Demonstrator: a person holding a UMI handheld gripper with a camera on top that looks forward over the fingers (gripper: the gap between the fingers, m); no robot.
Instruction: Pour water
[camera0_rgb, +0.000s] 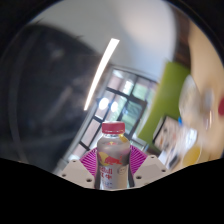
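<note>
A small clear bottle (113, 160) with a pink cap and a red and yellow label stands upright between my gripper's (112, 166) two fingers. Both pink pads (88, 160) press against its sides, so the gripper is shut on the bottle. The bottle is lifted, with only the room behind it. Its lower part is hidden below the fingers.
The view is tilted up toward a pale ceiling with a long strip light (100, 74). Dark-framed windows (122, 100) lie beyond the bottle. A green wall panel (165, 95) and blurred light objects (190, 125) sit to the right.
</note>
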